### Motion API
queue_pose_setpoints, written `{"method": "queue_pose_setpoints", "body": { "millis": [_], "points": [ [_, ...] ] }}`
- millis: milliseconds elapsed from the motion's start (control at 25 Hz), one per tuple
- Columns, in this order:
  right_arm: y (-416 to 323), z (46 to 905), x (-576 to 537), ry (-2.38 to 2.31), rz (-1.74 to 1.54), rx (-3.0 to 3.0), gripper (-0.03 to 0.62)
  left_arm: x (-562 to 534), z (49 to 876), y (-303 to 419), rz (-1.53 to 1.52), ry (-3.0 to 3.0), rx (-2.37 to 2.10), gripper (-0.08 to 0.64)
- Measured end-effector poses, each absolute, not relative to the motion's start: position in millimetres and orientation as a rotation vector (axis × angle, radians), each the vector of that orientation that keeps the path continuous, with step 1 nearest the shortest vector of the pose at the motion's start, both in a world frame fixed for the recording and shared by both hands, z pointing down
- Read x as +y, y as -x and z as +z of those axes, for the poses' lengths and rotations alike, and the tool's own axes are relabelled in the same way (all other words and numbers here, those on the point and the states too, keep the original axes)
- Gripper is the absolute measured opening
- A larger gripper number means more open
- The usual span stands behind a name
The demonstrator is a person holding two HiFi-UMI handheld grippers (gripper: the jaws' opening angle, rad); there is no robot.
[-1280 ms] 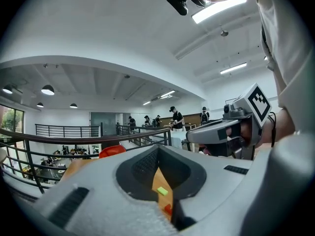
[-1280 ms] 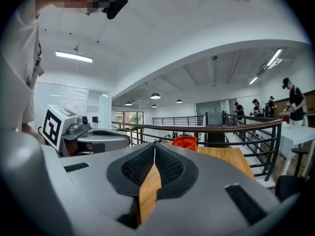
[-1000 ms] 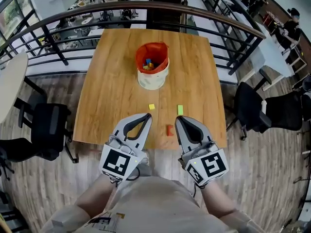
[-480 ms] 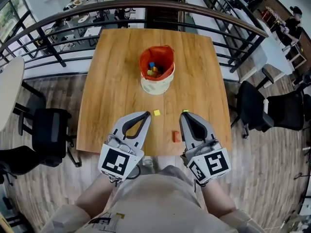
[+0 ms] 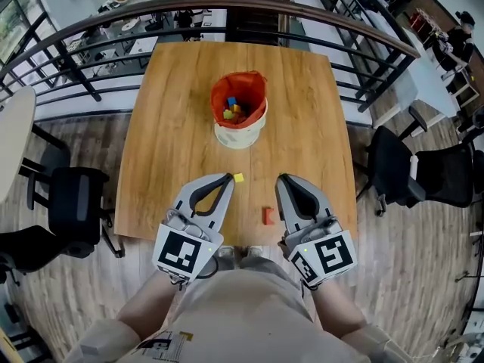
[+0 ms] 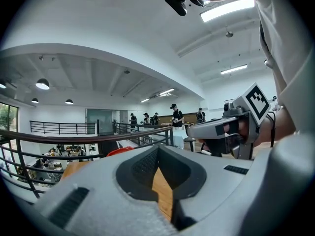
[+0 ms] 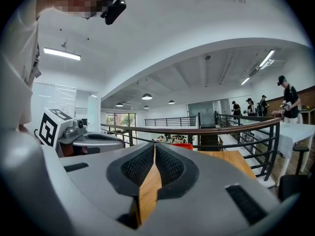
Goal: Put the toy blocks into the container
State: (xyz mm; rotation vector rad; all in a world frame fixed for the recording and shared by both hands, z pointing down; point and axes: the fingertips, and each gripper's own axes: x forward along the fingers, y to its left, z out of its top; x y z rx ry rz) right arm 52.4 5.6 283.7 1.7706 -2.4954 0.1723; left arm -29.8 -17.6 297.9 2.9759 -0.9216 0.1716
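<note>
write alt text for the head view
The left tongs and right tongs, both shut, reach over the near edge of a table. A yellow block and a red block lie between them; a bucket holding more blocks stands beyond.

We see a smooth, satin-finished wooden table (image 5: 174, 134) at mid-frame. The matt cream container (image 5: 238, 136) has a crinkled orange lining (image 5: 246, 85) — cloth or plastic, we cannot tell. The left gripper (image 5: 230, 178) and right gripper (image 5: 280, 178) are matt grey plastic, with rough black pads (image 7: 138, 168).
</note>
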Motion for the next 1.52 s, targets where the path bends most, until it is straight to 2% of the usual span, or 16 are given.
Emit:
{"method": "queue_pose_setpoints", "body": {
  "millis": [680,720,800,840,1520],
  "points": [
    [-82.6,323.5,-12.1,-1.739,0.302,-2.441,0.026,-35.6,324.3,-8.1,0.267,-2.970,-0.919,0.012],
    [-84.4,330.7,-12.1,-1.736,0.328,-2.427,0.031,-36.9,329.5,-10.9,0.282,-2.974,-0.912,0.012],
    [-87.0,348.2,-12.1,-1.720,0.390,-2.400,0.097,-38.8,342.3,-16.8,0.323,-2.978,-0.894,0.012],
    [-88.2,357.9,-12.1,-1.710,0.420,-2.386,0.110,-39.4,349.8,-20.0,0.347,-2.986,-0.882,0.012],
    [-101.6,536.9,8.7,-1.621,0.767,-2.124,0.163,-20.3,504.2,-52.2,0.638,-2.834,-0.667,0.012]
  ]
}}
